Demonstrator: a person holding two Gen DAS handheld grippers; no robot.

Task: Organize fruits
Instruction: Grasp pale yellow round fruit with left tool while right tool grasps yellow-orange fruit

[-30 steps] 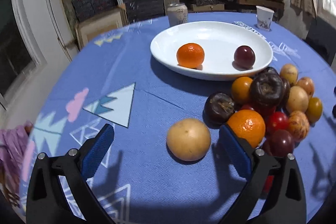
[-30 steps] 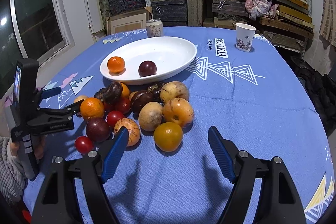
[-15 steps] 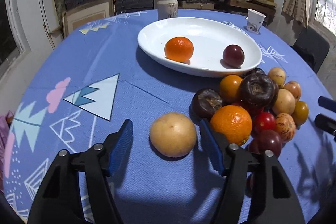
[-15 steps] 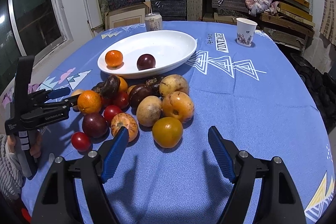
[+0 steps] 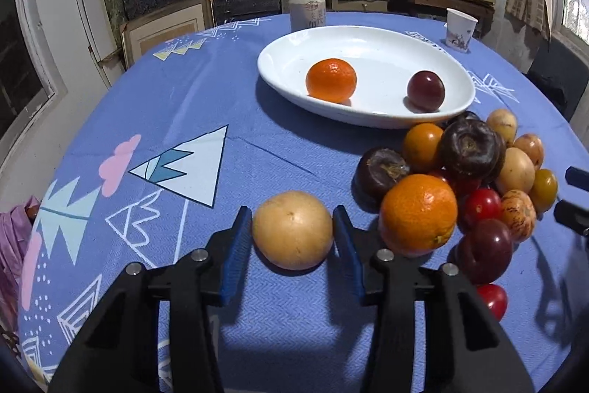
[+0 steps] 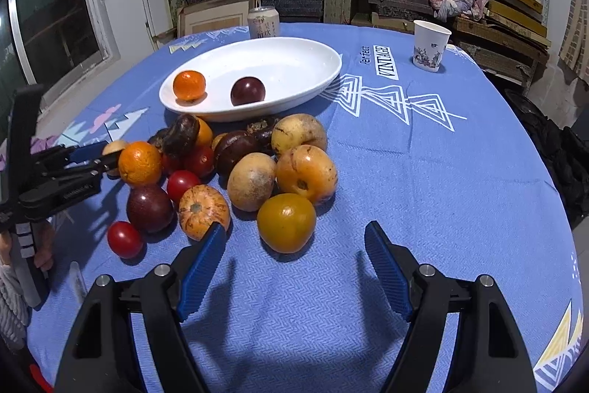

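Change: I am watching the left gripper closing; its jaws were spread wide a second ago and are now coming in on the pale yellow fruit, which is sitting between them.
Contact: both blue pads are lying right against the fruit's flanks, so I am judging them to be just clenching it.
Fruit position: it is resting on the blue bench, apart from the fruit heap, not lifted yet.
Neighbour: the large orange is sitting just beside the right-hand pad; I am watching that it is not getting nudged.
Right gripper: it is hanging released and empty, unchanged over the last second, above bare cloth just short of the amber fruit.
White dish: it is holding a mandarin and a dark plum, with room to spare.
Meaning: I am reading this as the grasp completing; lifting toward the dish is looking like the next move.
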